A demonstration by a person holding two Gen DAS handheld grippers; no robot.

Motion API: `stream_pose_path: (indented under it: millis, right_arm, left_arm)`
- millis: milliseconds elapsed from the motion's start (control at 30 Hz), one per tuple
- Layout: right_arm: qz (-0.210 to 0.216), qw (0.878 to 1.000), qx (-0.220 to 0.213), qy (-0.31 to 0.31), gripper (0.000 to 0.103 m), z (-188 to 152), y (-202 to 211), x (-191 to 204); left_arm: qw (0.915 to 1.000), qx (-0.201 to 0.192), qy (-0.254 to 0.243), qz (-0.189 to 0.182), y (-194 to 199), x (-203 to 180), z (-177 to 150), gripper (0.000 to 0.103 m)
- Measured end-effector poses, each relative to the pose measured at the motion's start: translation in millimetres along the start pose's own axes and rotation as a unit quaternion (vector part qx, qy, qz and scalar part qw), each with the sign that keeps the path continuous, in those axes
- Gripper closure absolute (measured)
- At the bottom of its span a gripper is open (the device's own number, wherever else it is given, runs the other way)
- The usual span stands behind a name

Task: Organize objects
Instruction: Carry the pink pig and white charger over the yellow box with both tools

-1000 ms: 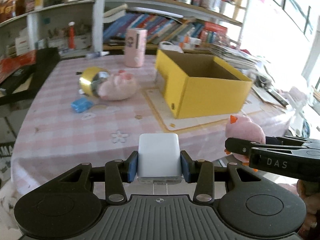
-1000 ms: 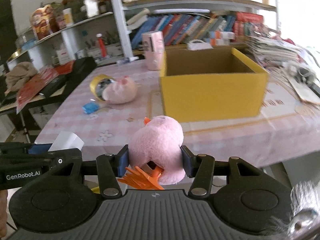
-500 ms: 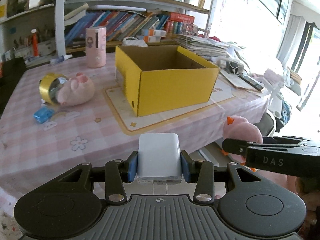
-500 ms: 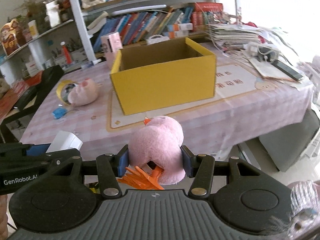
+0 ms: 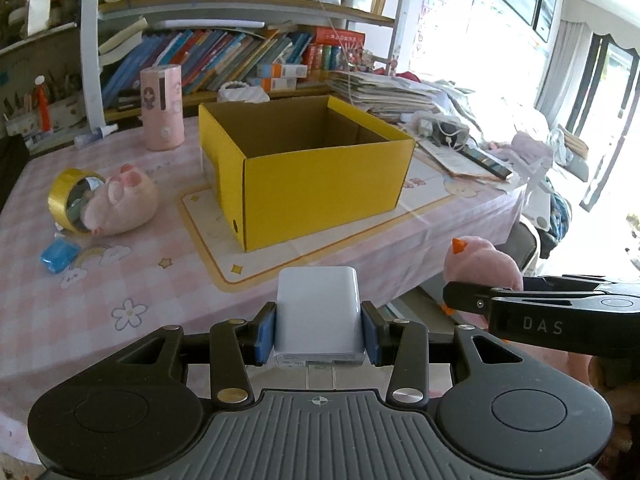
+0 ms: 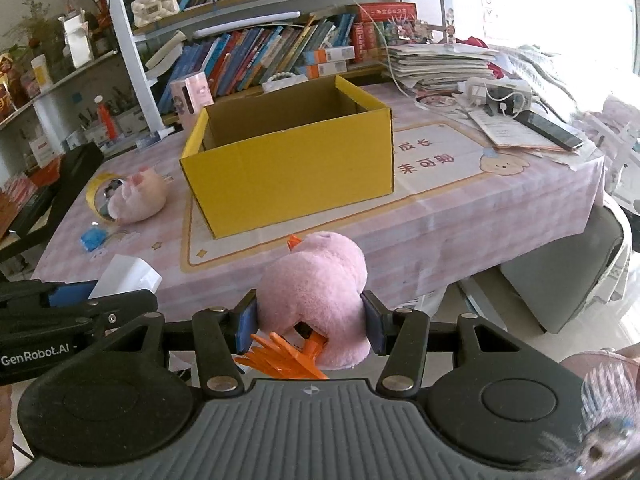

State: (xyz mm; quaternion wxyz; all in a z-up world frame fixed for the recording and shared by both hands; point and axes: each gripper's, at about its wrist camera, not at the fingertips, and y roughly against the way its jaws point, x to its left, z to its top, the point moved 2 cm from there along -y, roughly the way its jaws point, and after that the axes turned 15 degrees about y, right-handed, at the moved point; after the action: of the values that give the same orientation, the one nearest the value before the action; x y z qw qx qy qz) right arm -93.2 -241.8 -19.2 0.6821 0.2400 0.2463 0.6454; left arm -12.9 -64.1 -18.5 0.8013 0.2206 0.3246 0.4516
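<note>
Yellow cardboard box (image 5: 320, 184) open-topped on placemat (image 6: 440, 168), mid-table, well ahead of both grippers. Left gripper (image 5: 319, 330) clamped on white charger block (image 5: 318, 312), right gripper (image 6: 308, 322) clamped on pink plush duck (image 6: 316, 292) with orange feet, both held off near table edge. Left of box: pink plush pig (image 5: 120, 204) touching gold tape roll (image 5: 66, 198), blue eraser (image 5: 58, 256) near them, pink cylinder (image 5: 162, 114) behind.
</note>
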Motion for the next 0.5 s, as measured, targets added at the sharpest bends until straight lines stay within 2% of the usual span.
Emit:
stream_pose_path:
  millis: [500]
  right_arm:
    - [0.005,1.000,0.008,0.003,0.053,6,-11,-8]
  left_arm:
    - [1.0000,0.001,0.004,0.003,-12,-3,8,0.062]
